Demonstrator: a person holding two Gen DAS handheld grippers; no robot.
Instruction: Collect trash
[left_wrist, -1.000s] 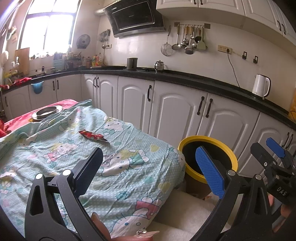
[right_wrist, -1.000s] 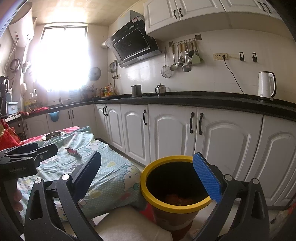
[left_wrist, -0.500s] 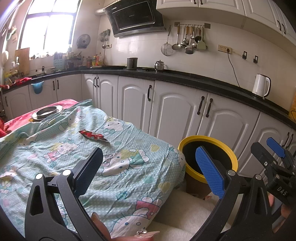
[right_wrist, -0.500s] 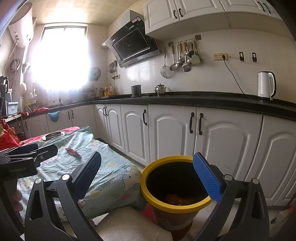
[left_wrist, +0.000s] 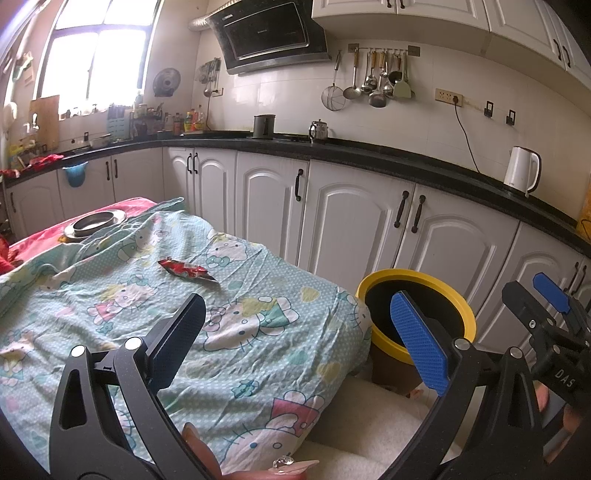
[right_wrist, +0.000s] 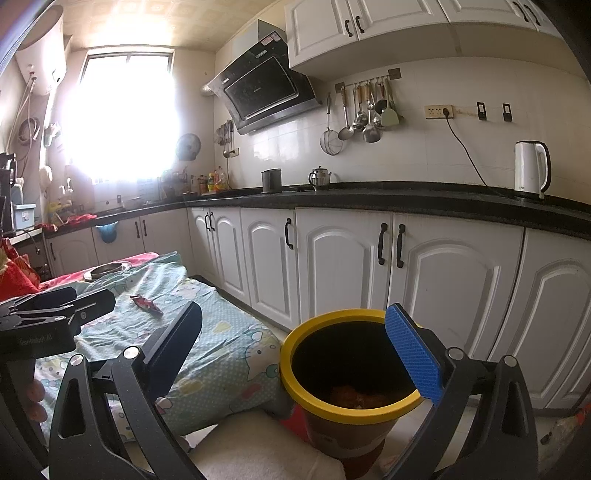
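Note:
A red snack wrapper (left_wrist: 186, 270) lies on a table covered with a light-blue cartoon cloth (left_wrist: 110, 317); it shows small in the right wrist view (right_wrist: 146, 304). A yellow-rimmed trash bin (left_wrist: 417, 314) stands at the table's right end, and the right wrist view (right_wrist: 351, 373) shows reddish trash inside it. My left gripper (left_wrist: 299, 343) is open and empty, above the near part of the cloth. My right gripper (right_wrist: 295, 347) is open and empty, just in front of the bin; it also shows in the left wrist view (left_wrist: 550, 306).
A metal dish (left_wrist: 96, 221) sits at the table's far end on a red cloth (left_wrist: 44, 232). White cabinets (left_wrist: 351, 229) under a black counter (left_wrist: 369, 155) run behind. A white kettle (left_wrist: 521, 173) stands on the counter. A white cushion (right_wrist: 258, 446) lies below.

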